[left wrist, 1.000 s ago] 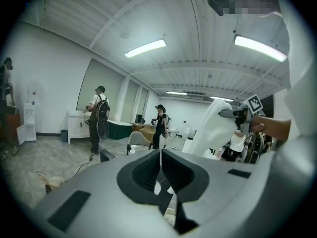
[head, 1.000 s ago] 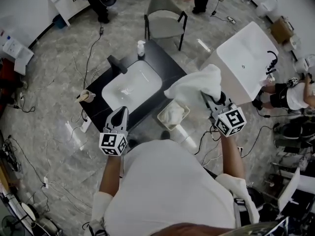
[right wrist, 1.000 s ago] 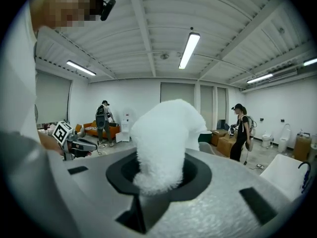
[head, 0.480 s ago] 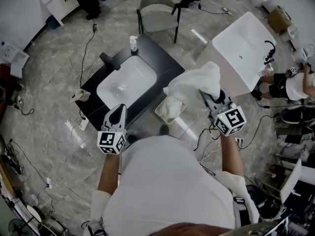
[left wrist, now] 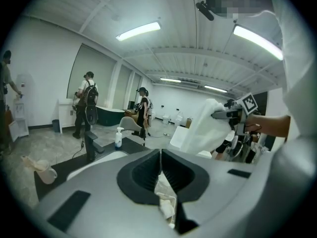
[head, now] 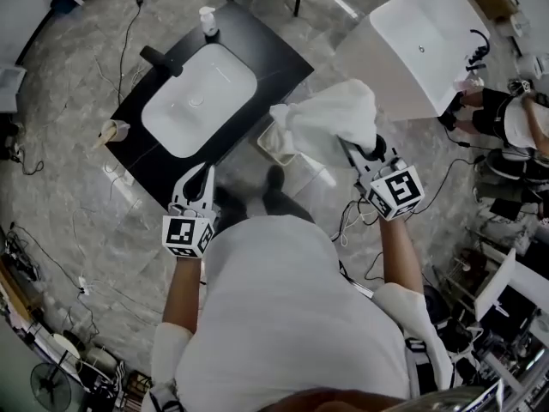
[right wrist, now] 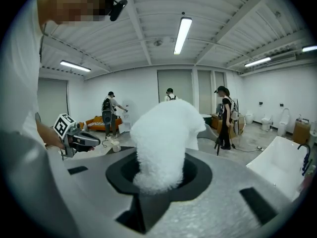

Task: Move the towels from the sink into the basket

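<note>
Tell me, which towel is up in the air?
The towel held by the right gripper, hanging above the basket. The other towel lies inside the basket.

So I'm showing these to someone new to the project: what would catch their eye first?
First, the white towel, bunched in the right claw and held over the basket at the centre of the head view. Next come the white sink, set in a black counter at upper left, and the left claw below it, shut and empty.
</note>
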The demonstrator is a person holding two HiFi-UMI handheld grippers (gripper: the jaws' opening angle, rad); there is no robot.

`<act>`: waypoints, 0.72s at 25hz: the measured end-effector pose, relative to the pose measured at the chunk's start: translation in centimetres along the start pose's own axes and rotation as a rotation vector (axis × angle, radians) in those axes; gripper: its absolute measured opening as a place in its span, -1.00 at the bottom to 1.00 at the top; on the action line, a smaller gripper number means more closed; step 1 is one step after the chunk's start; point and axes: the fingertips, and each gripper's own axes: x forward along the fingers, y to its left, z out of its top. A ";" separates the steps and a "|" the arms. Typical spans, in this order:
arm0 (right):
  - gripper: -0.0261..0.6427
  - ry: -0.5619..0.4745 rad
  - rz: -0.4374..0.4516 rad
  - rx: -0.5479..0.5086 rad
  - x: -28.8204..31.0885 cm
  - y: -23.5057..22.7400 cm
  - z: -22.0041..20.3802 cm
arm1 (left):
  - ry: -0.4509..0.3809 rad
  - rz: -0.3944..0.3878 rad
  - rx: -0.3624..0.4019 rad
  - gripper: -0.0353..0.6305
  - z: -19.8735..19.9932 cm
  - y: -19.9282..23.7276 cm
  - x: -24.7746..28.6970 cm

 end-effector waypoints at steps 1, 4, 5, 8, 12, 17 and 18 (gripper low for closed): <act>-0.59 0.017 0.005 0.009 0.8 0.0 -1.8 | 0.013 -0.005 -0.002 -0.86 -1.2 0.0 0.5; -0.59 0.079 0.032 0.031 2.5 0.5 -7.7 | 0.057 -0.017 -0.005 -0.86 -4.4 -1.0 1.1; -0.59 0.104 0.043 0.032 3.1 0.6 -9.6 | 0.071 -0.019 -0.005 -0.86 -5.2 -1.4 1.5; -0.59 0.176 0.074 0.042 6.0 0.1 -15.4 | 0.106 -0.028 0.002 -0.86 -7.4 -1.8 3.7; -0.58 0.282 0.094 0.083 10.6 -0.6 -25.0 | 0.195 -0.054 0.013 -0.86 -11.4 -2.1 6.7; -0.58 0.406 0.101 0.112 15.6 -1.4 -37.8 | 0.288 -0.075 -0.007 -0.86 -17.8 -2.5 10.0; -0.58 0.429 0.100 0.124 16.3 -1.7 -40.3 | 0.304 -0.081 -0.010 -0.86 -19.0 -2.6 10.7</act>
